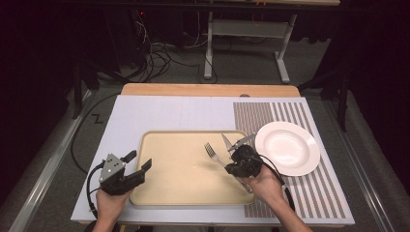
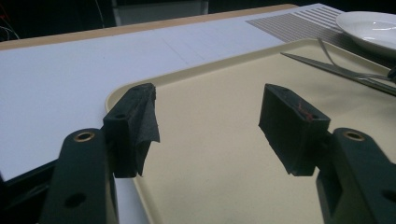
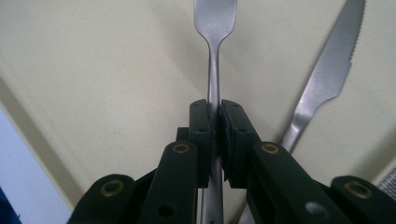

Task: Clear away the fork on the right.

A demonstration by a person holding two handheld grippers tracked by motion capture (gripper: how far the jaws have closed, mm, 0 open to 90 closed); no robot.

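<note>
- Fork (image 3: pixel 214 70) sits clamped by its handle in my right tongs (image 3: pixel 215 116), jaws tight on it, over the tray's (image 1: pixel 159 188) right side; I judge it mid-move, not yet set down.
- Knife (image 3: pixel 327 74) lies just beside it on the tray, untouched; plate (image 1: pixel 287 147) waits right of the tray.
- Left tongs (image 2: pixel 210 121) hang wide open, holding nothing, at the tray's left rim.
- Room: tray's middle is bare; the knife and right rim crowd the fork.

Dark room, grey floor (image 1: pixel 251 72), tangled cables (image 1: pixel 154 60), white metal stand (image 1: pixel 246 34) beyond the table (image 1: pixel 169 108).
</note>
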